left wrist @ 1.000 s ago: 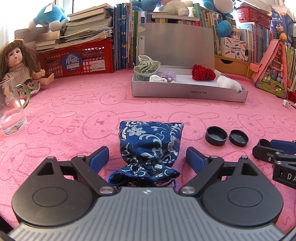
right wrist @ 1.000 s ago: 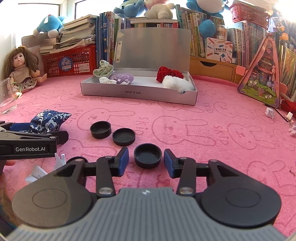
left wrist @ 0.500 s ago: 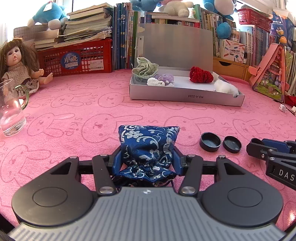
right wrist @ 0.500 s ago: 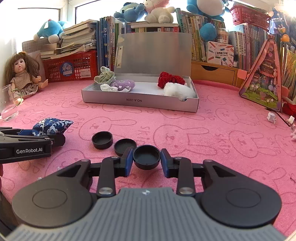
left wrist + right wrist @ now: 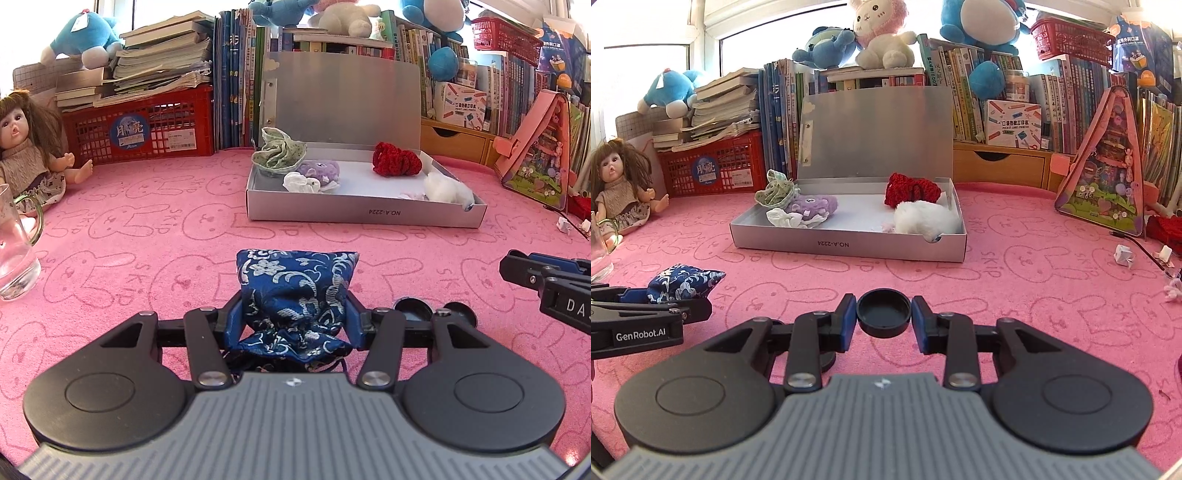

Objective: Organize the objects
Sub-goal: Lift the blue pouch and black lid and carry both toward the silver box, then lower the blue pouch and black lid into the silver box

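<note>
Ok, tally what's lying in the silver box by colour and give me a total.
Green cloth: 1
White: 2, rag and fluff
Purple plush: 1
Red knit: 1
Total: 5

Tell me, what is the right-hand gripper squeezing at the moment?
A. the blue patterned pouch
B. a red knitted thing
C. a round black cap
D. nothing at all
C: in the right wrist view the right gripper has its blue pads pressed against both sides of the round black cap, while the blue patterned pouch sits in the left gripper.
</note>
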